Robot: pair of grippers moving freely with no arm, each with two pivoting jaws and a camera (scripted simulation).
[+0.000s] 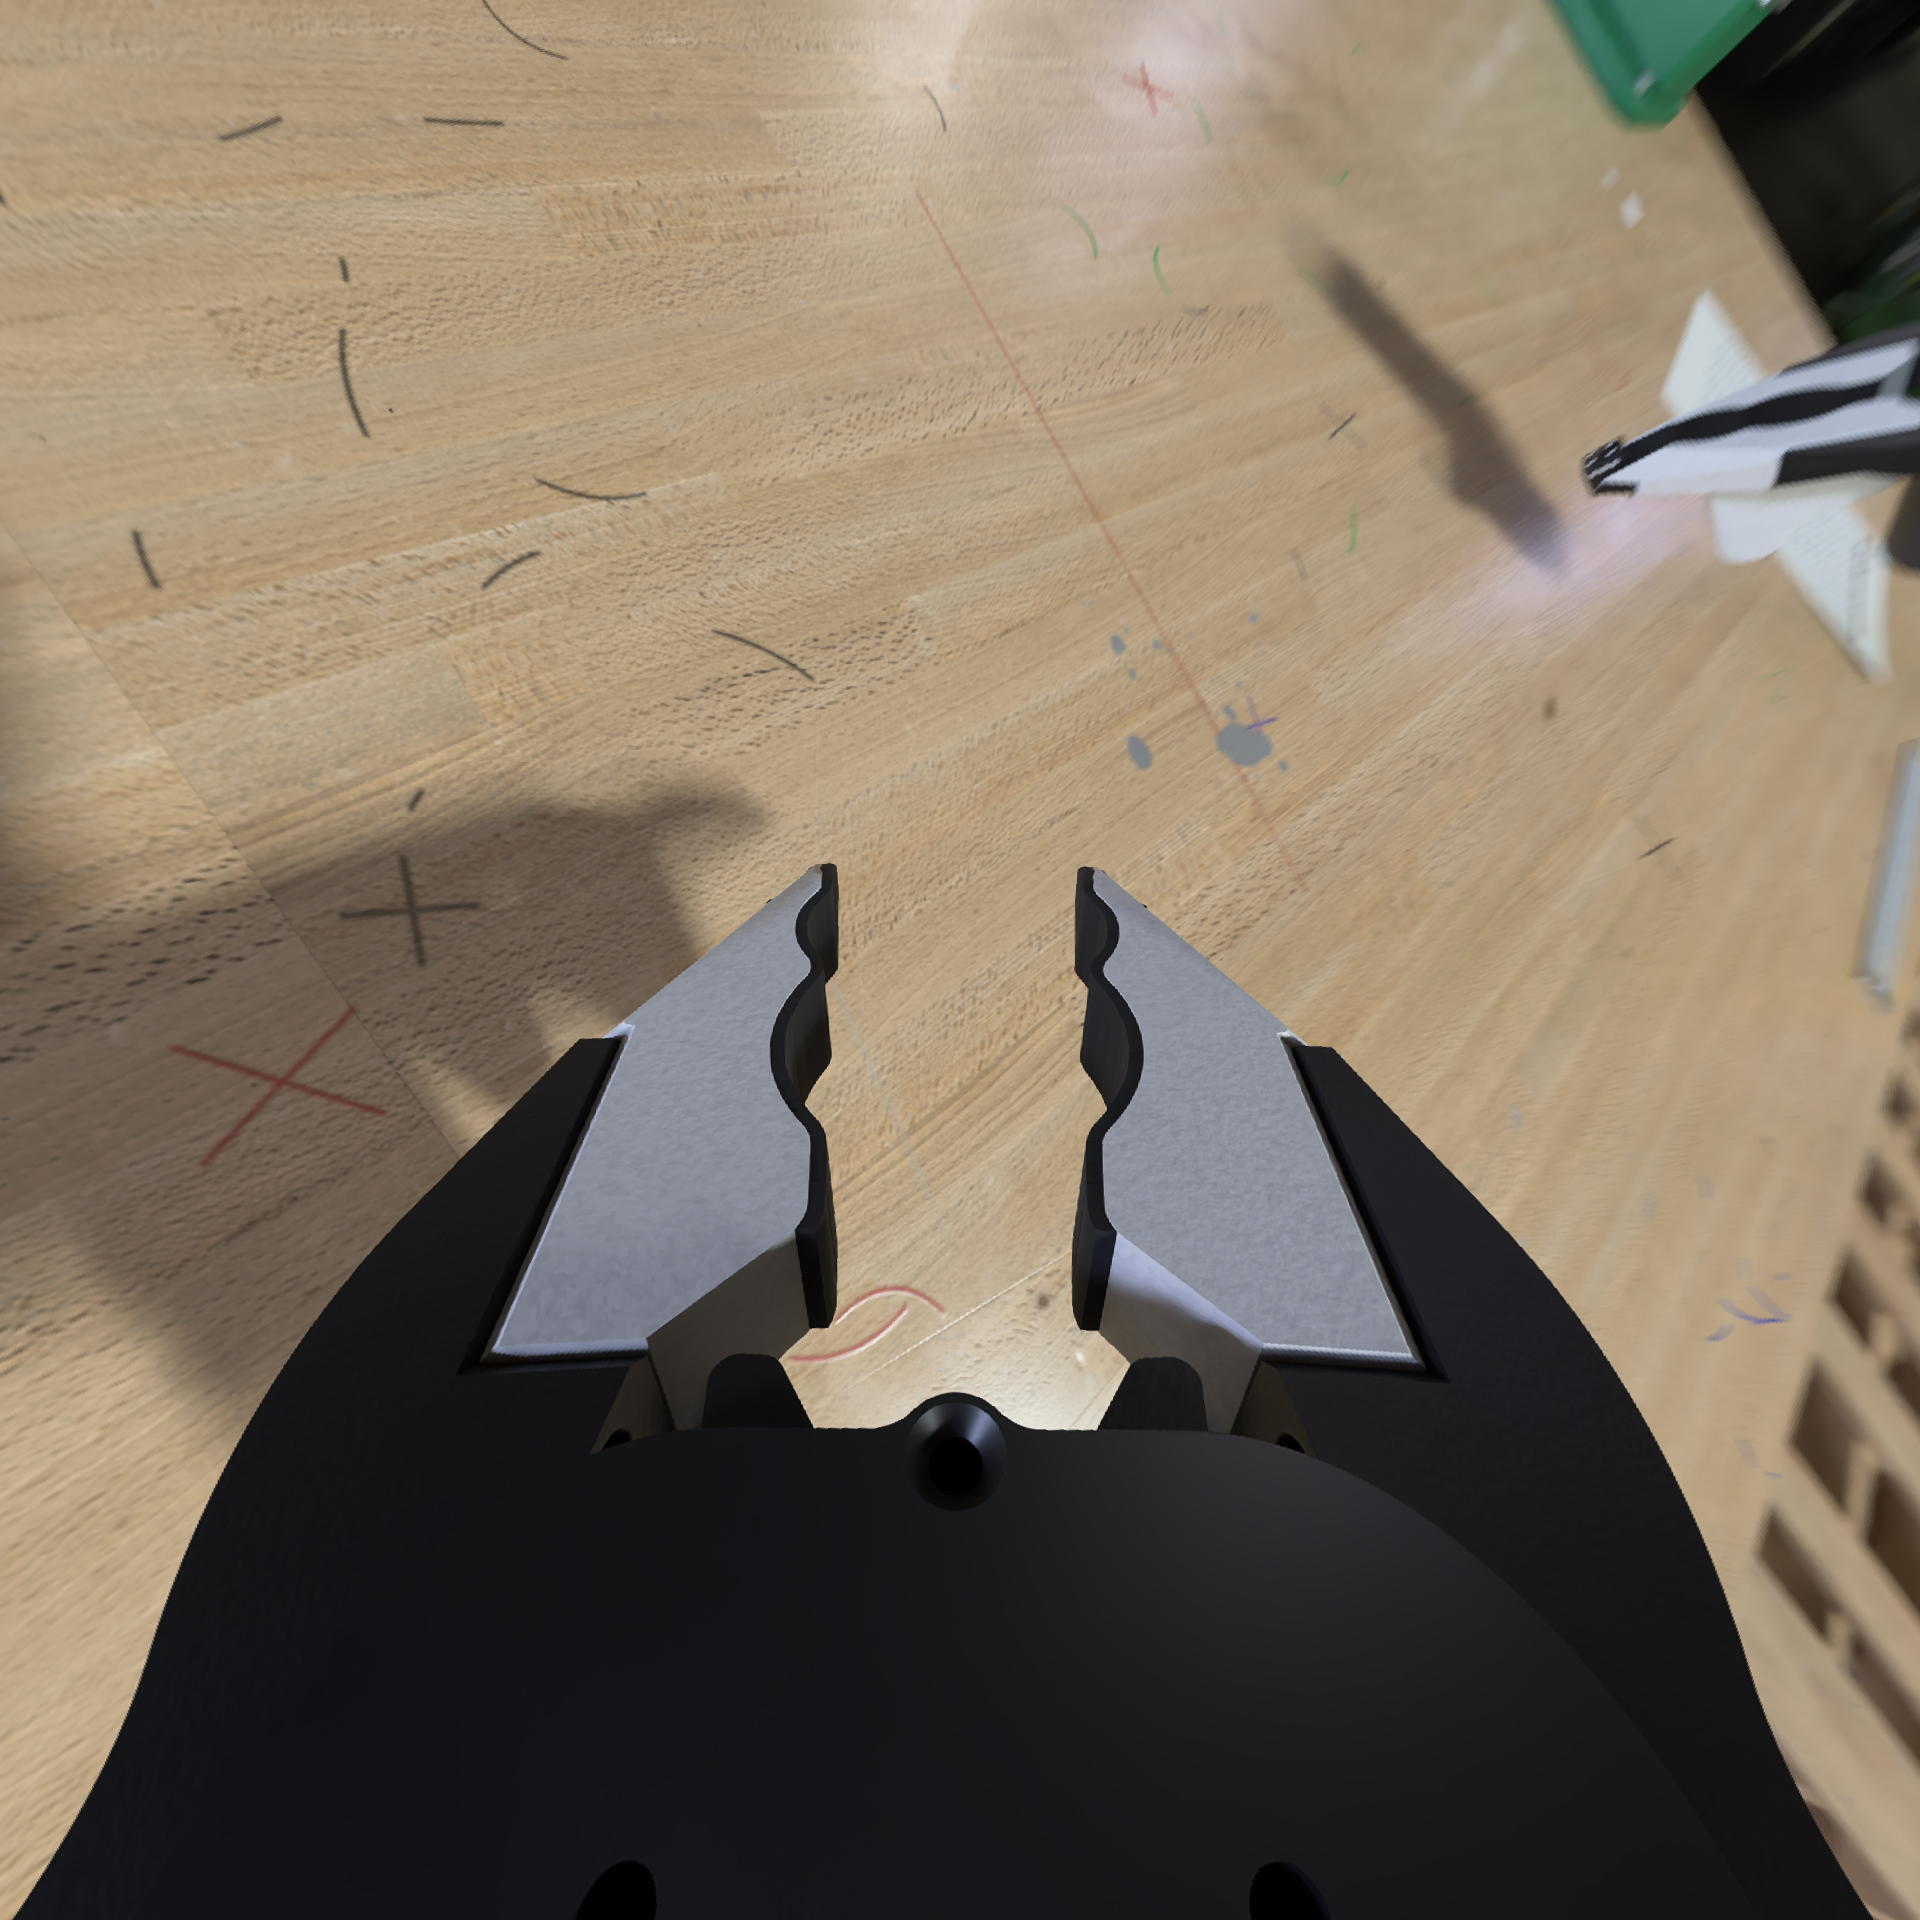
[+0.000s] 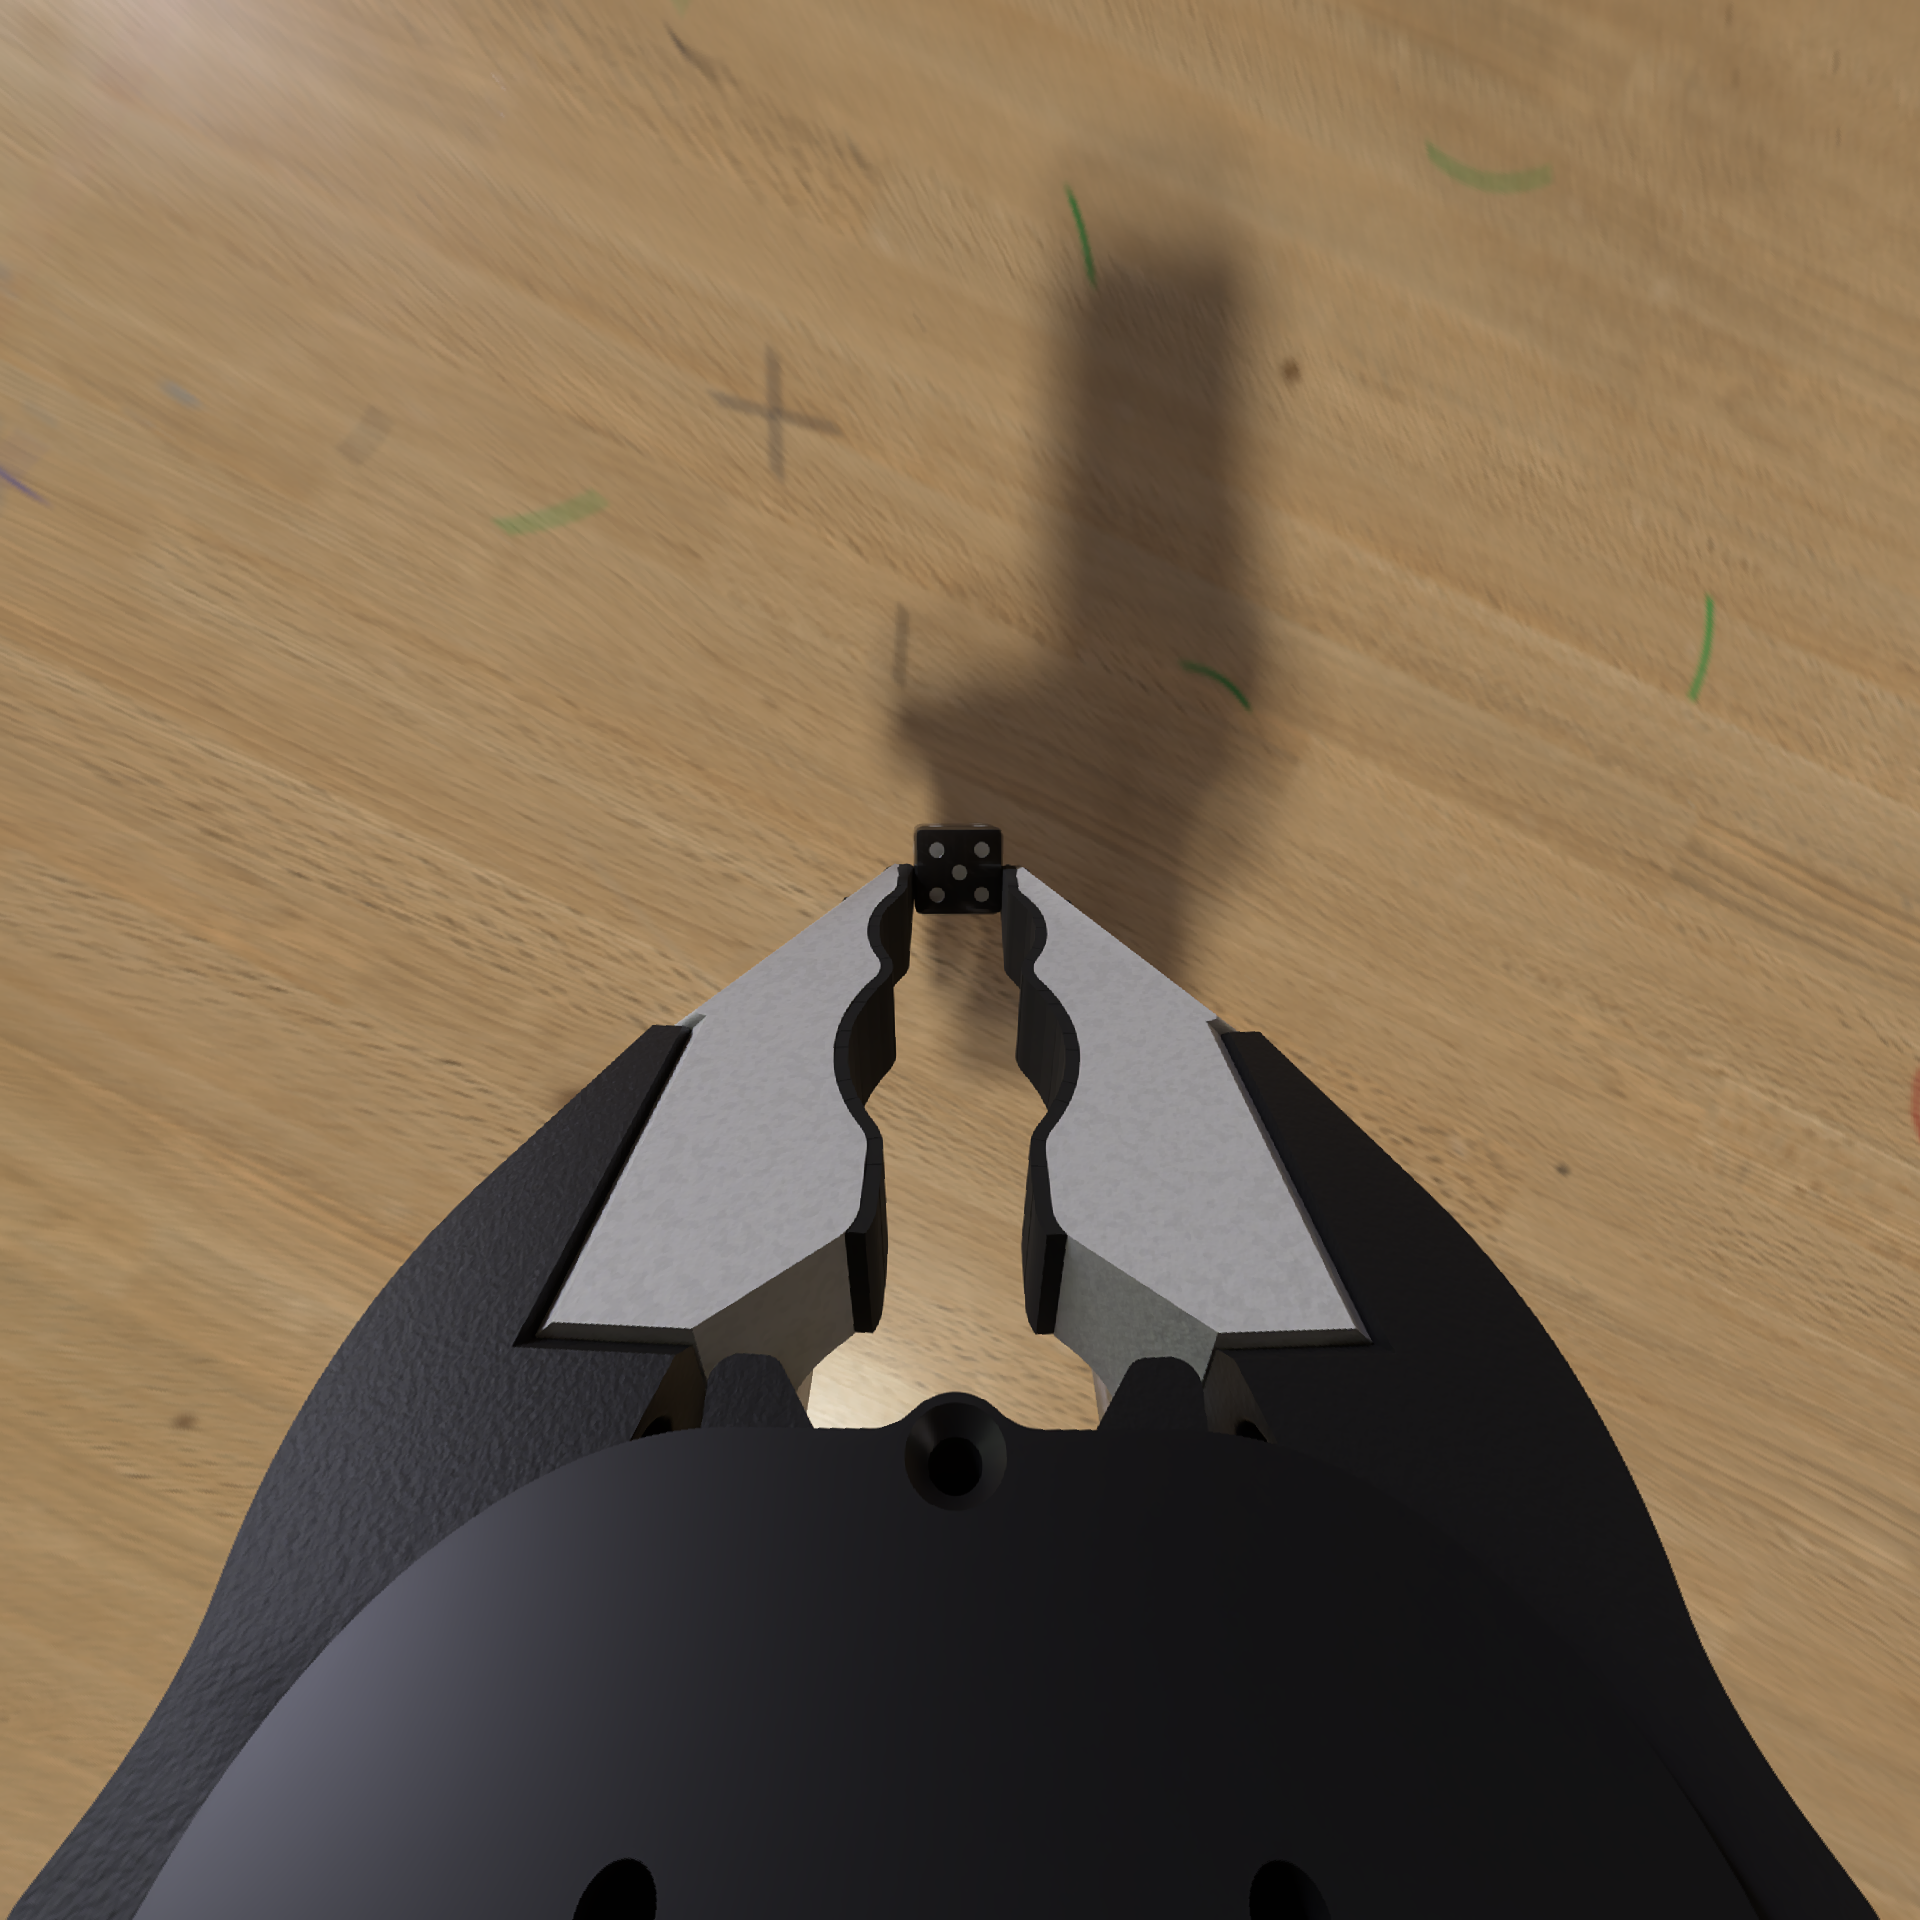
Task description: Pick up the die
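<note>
Two grippers here. The right gripper has its tips clamped on the little black die, held up off the wooden table. The left gripper hangs over bare wood, jaws apart with nothing between them.

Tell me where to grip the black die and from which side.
Grip the die on its two opposite flat side faces, coming in along the right gripper fingers' line. It's a tiny cube, already square between the fingertips, five-pip face showing.
</note>
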